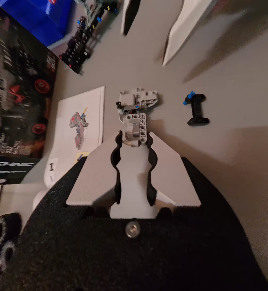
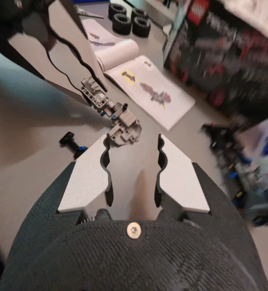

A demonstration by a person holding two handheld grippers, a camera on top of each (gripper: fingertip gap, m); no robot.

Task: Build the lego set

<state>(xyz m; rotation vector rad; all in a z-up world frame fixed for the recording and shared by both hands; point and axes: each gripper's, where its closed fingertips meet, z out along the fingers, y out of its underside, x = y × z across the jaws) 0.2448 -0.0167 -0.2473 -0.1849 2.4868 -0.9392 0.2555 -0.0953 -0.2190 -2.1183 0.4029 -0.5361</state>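
A grey lego assembly (image 1: 136, 110) with small blue and black pins lies on the grey table. My left gripper (image 1: 134, 137) is shut on its near end, on the grey beam with holes. The right wrist view shows this too: the left gripper (image 2: 97, 97) grips the assembly (image 2: 124, 126) at its far end. My right gripper (image 2: 133, 137) is open and empty, its fingertips just short of the assembly's near end. It shows in the left wrist view (image 1: 144, 49) at the top. A black lego piece with blue pins (image 1: 196, 108) lies apart on the table, beside my right gripper's left finger (image 2: 73, 144).
An open instruction booklet (image 1: 81, 122) (image 2: 146, 88) lies beside the assembly. The dark set box (image 1: 17, 94) (image 2: 224, 63) stands behind it. A black built section (image 1: 79, 47), several black tyres (image 2: 128, 20) and loose parts (image 2: 240, 181) lie around the edges. The left gripper's tips are roughly 9 centimeters from the right gripper's. Measured from the fingertips, the black built section (image 1: 79, 47) is 15 centimeters or so from the right gripper and 25 centimeters from the left. Look for it in the right wrist view (image 2: 222, 142) too.
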